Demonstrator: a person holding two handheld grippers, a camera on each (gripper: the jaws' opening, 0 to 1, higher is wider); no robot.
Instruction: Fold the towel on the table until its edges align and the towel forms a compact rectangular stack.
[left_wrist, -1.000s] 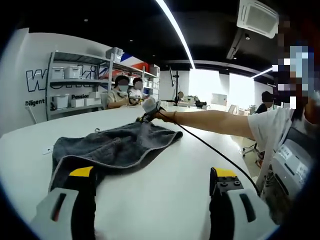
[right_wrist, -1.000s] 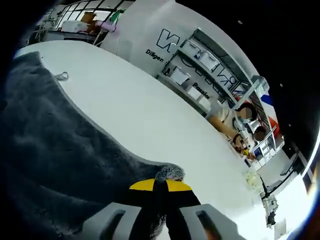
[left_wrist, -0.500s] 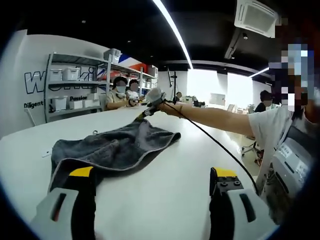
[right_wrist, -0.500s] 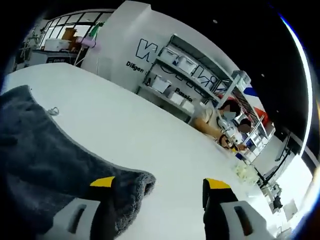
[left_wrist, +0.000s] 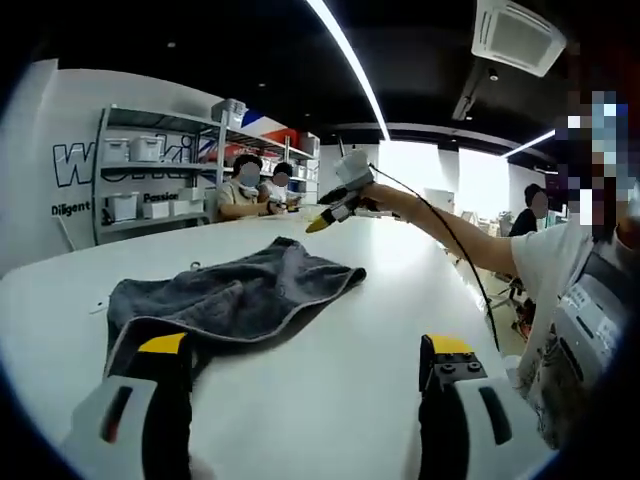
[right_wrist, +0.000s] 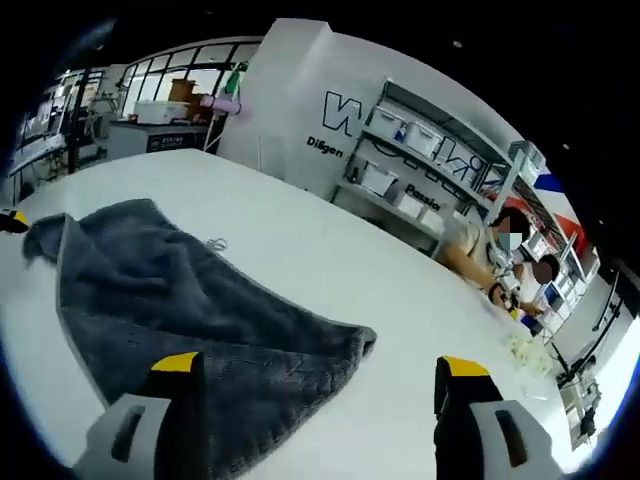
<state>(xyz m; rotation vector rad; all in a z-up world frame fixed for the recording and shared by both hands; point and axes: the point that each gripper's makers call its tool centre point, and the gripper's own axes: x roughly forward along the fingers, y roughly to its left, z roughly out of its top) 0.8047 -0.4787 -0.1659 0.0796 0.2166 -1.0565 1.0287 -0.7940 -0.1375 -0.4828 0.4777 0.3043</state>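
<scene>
Towel (left_wrist: 225, 300) lies rumpled on the desk (left_wrist: 350, 380), one fold laid. Both tools gape empty: left tool (left_wrist: 305, 375) near, right tool (right_wrist: 318, 395) raised (probably lining up the next grab).

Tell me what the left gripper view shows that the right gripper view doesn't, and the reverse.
Left gripper view: the right gripper raised above the table beyond the towel, jaws open, held by the person's outstretched arm. Right gripper view: a small loop at the towel's far edge. Both: the grey towel lying rumpled and loosely folded on the white table, released, and shelves.
</scene>
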